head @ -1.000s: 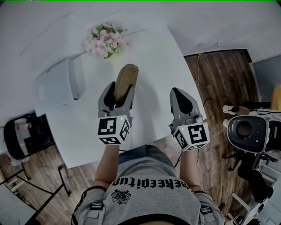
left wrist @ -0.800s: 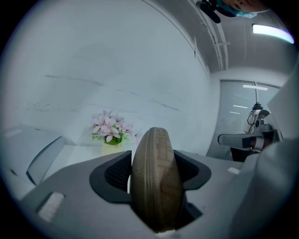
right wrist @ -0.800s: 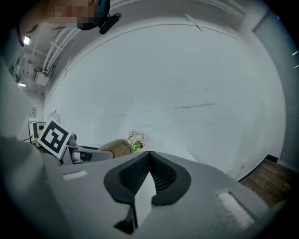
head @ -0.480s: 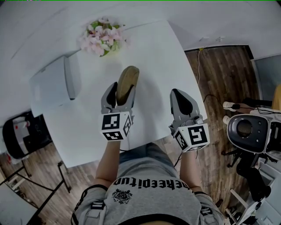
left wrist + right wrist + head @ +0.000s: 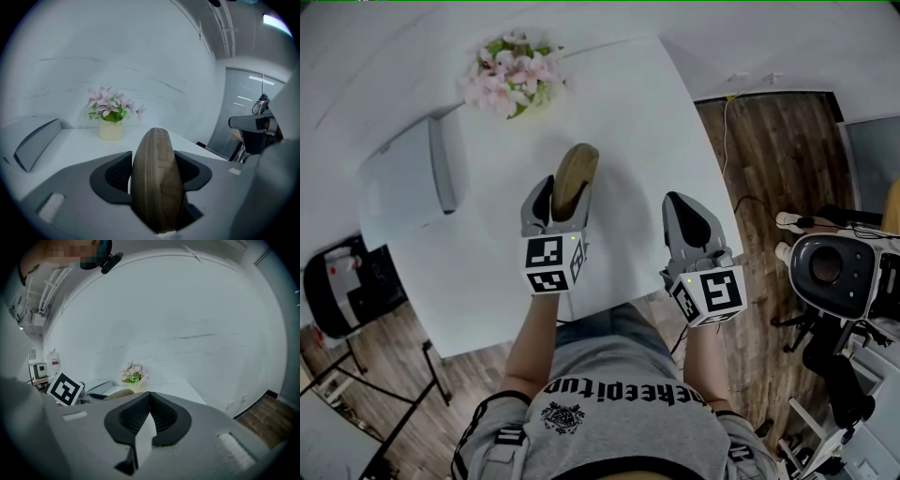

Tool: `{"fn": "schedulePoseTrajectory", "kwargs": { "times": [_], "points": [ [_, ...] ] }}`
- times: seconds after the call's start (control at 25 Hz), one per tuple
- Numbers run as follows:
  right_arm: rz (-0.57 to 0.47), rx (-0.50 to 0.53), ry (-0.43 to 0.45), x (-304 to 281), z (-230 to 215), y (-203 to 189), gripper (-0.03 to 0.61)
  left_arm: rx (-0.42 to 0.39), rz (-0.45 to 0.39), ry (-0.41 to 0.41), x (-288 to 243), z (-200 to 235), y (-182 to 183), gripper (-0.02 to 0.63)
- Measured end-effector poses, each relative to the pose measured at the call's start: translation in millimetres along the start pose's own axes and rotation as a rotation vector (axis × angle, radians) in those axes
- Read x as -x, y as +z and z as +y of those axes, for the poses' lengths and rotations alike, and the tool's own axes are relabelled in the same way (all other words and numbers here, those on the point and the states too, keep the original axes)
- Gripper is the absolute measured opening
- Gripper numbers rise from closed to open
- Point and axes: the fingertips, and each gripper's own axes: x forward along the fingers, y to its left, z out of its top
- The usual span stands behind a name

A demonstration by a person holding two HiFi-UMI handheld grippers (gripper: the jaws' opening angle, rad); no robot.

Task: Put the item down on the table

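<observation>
Holding side: the left gripper (image 5: 555, 208) is clamped on a wooden disc (image 5: 157, 183), which stands on its edge between the jaws. The black pads (image 5: 117, 174) press on its two flat faces.
Disc, position: it is over the near middle of the white table (image 5: 647, 112) and sticks forward out of the jaws. No view shows whether its edge touches the tabletop.
Disc, hidden part: the lower end goes down behind the grey body of the gripper. In the left gripper view only the rim and a strip of one face are seen.
Right gripper (image 5: 686, 214): the jaws are closed on each other with nothing between them. It hangs over the near right edge of the table, apart from the disc.
Flowers (image 5: 508, 77): pink, in a pale pot (image 5: 111, 130), at the far end of the table.
Grey box (image 5: 408, 183): it is at the left side of the table; what it is cannot be made out.
Right of the table: a wooden floor (image 5: 769, 159) and a white-and-black machine (image 5: 830, 272), partly cut off by the picture edge.
Person: a grey shirt (image 5: 619, 412) with print, and bare forearms (image 5: 530, 347) behind the grippers.
</observation>
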Motion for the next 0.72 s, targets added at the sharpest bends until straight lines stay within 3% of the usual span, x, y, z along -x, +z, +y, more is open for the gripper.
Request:
{"fn": "schedulePoseTrajectory", "kwargs": {
  "times": [0.72],
  "points": [
    [0.031, -0.014, -0.001, -5.4, -4.8, -9.6, 0.000, -0.042, 0.096, 0.032, -18.1, 2.9, -25.7, 0.290]
  ]
}}
